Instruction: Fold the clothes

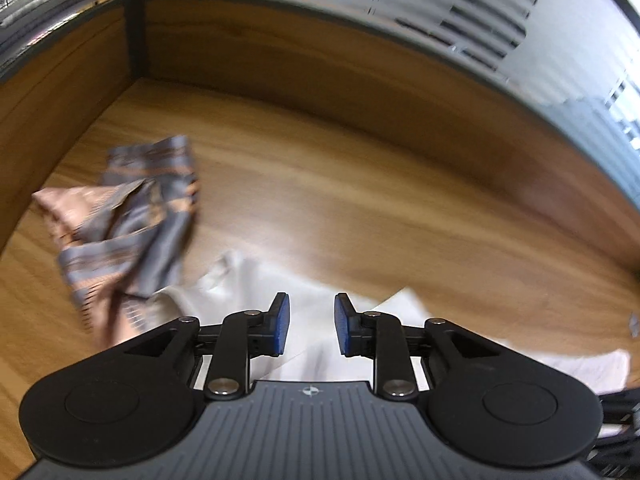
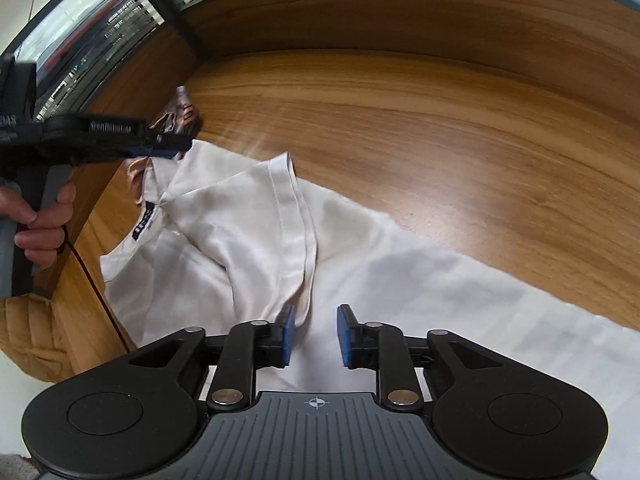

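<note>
A white shirt (image 2: 240,216) lies spread on the wooden table (image 2: 440,120), one sleeve (image 2: 296,196) folded over its body and a black label (image 2: 143,222) at the collar. My right gripper (image 2: 316,334) hovers open over the shirt's middle; the sleeve's edge lies by its left pad, unpinched. My left gripper (image 1: 310,326) is open above the white shirt (image 1: 248,280) with only cloth beneath the gap. In the right wrist view the left gripper (image 2: 176,146), held by a hand (image 2: 40,220), sits over the collar end.
A crumpled grey-and-orange striped cloth (image 1: 136,216) lies left of the shirt, near the table's corner. Wooden partition walls (image 1: 280,52) with frosted glass above close off the far and left sides. A tan quilted surface (image 2: 32,340) shows below the table's near edge.
</note>
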